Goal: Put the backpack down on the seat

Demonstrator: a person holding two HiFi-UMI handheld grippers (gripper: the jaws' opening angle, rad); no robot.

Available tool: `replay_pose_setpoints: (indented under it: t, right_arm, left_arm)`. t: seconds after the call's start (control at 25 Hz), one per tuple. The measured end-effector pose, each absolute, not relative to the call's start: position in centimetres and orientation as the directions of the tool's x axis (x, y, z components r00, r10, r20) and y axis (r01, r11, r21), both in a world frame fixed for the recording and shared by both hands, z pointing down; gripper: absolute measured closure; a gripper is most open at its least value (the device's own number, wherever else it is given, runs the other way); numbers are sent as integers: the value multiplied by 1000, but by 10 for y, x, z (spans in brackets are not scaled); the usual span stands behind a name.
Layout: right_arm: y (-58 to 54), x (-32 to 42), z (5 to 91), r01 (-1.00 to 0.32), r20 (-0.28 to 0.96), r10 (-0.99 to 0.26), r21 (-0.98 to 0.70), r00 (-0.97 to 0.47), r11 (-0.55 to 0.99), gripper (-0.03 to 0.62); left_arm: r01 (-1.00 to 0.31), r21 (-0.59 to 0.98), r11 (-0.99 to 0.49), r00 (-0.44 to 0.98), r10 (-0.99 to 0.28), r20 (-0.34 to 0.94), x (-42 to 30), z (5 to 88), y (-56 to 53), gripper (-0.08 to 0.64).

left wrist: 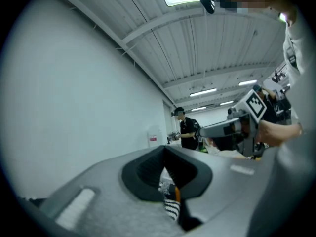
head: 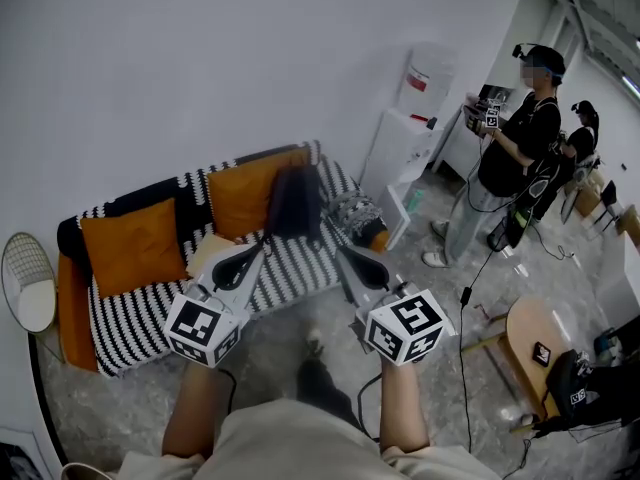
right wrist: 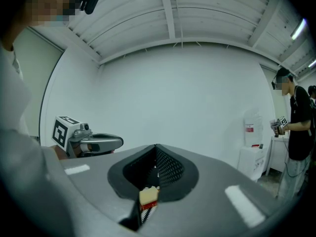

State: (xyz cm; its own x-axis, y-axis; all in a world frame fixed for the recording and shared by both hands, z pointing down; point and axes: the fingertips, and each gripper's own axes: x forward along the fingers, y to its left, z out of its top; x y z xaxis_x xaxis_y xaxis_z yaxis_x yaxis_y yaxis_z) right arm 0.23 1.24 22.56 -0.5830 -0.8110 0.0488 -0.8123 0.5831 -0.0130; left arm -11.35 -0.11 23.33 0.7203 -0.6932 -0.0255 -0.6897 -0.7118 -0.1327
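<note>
**A:** Backpack (head: 295, 200) whereabouts?

**B:** Held up above the striped sofa (head: 290, 276), dark and blurred, hanging between both tools, in front of an orange cushion (head: 248, 196).

**A:** Left tool (head: 258, 252)?

**B:** Pinched together on the backpack's left edge, with dark fabric showing low at the seam.

**A:** Right tool (head: 346, 256)?

**B:** Likewise clamped on the backpack, with mesh material pressed between the pads.

**A:** Anything else around?

**B:** Person (head: 520, 138) standing well apart, near a water dispenser (head: 425, 80), holding similar gear.
</note>
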Motion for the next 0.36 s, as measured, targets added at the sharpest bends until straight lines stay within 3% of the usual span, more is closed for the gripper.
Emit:
replay_pose_setpoints:
  t: [0.36]
  right_arm:
    - [19,3,225,-811,41,-810,-11,-584,584,586]
  left_arm:
    - [-684,-136,-716,725,-688,-28,-113,235,5,558]
